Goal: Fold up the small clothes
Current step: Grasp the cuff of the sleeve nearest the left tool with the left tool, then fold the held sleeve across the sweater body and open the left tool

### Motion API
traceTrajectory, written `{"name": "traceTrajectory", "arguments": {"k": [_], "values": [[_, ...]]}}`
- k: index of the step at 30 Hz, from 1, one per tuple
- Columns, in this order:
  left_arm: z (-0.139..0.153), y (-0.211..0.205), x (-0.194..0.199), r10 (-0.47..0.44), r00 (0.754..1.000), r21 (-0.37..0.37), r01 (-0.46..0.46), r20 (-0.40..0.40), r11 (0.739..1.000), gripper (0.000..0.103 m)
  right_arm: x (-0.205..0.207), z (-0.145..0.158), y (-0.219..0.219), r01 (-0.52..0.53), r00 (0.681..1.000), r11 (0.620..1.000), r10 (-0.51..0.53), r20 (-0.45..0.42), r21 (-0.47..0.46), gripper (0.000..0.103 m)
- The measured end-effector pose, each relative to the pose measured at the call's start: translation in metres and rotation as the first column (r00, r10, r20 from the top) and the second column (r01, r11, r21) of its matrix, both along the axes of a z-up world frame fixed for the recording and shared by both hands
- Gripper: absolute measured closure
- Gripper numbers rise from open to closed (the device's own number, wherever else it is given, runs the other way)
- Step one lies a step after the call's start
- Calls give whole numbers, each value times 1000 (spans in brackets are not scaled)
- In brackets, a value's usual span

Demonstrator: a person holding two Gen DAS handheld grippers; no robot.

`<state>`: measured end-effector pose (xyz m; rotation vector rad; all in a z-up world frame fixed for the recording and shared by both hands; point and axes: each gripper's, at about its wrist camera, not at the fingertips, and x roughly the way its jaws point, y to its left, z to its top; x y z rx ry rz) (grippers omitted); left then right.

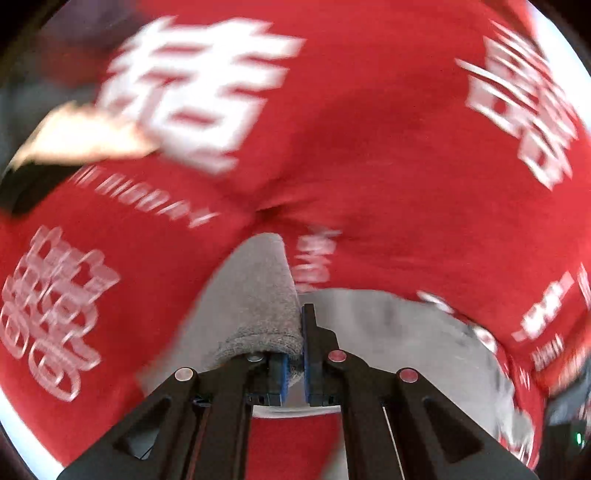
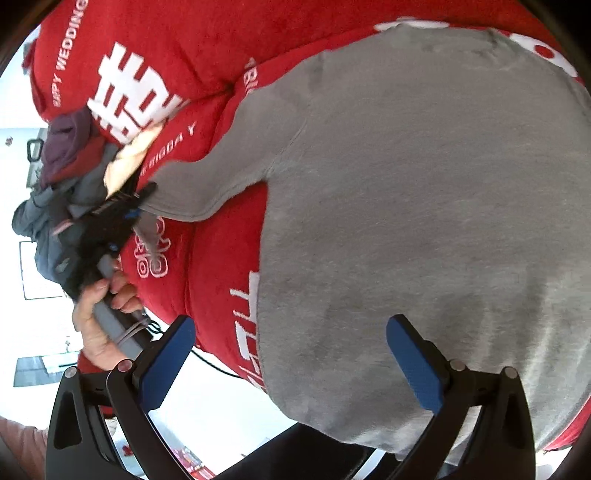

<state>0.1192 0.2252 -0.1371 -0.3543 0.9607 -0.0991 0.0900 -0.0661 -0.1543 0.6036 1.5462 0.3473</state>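
A: Item one?
B: Grey sweater [image 2: 406, 203], spread flat on the red blanket [image 2: 177, 33] with white lettering.

A: Left tongs [image 1: 294, 363]?
B: Pinched narrow on the sweater's sleeve cuff [image 1: 258, 332], at the blanket's left side.

A: Right tongs [image 2: 291, 362]?
B: Spread wide, holding nothing, above the sweater's hem.

A: Surroundings?
B: Heap of clothes [image 2: 70, 147], purple and grey-blue, just beyond the left tongs; the person's hand [image 2: 99, 314] grips their handle.
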Motion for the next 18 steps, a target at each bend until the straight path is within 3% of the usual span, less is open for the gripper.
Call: {"name": "traceTrajectory", "arguments": {"k": [5, 8, 11, 13, 14, 15, 18], "values": [[5, -111, 16, -212, 977, -12, 212, 30, 977, 97, 0, 10, -49, 88, 995, 996, -87, 47, -19, 0], [-19, -175, 11, -310, 951, 8, 310, -10, 951, 97, -3, 12, -87, 162, 985, 986, -159, 59, -39, 0], [-56, -216, 4, -363, 925, 102, 374, -109, 922, 95, -15, 6, -126, 233, 972, 971, -230, 46, -61, 0], [-72, -231, 1, -355, 919, 181, 384, -173, 906, 71, -22, -1, -146, 257, 966, 962, -256, 31, -89, 0], [-73, -231, -3, -342, 922, 200, 375, -182, 905, 44, -25, -4, -155, 264, 965, 959, -263, 24, -102, 0], [-69, -225, -8, -318, 932, 214, 350, -172, 912, 25, -26, -6, -161, 266, 964, 958, -265, 20, -111, 0], [-48, -202, -23, -314, 937, 228, 343, -154, 911, 21, -24, -9, -169, 251, 968, 958, -251, 23, -139, 0]]}}
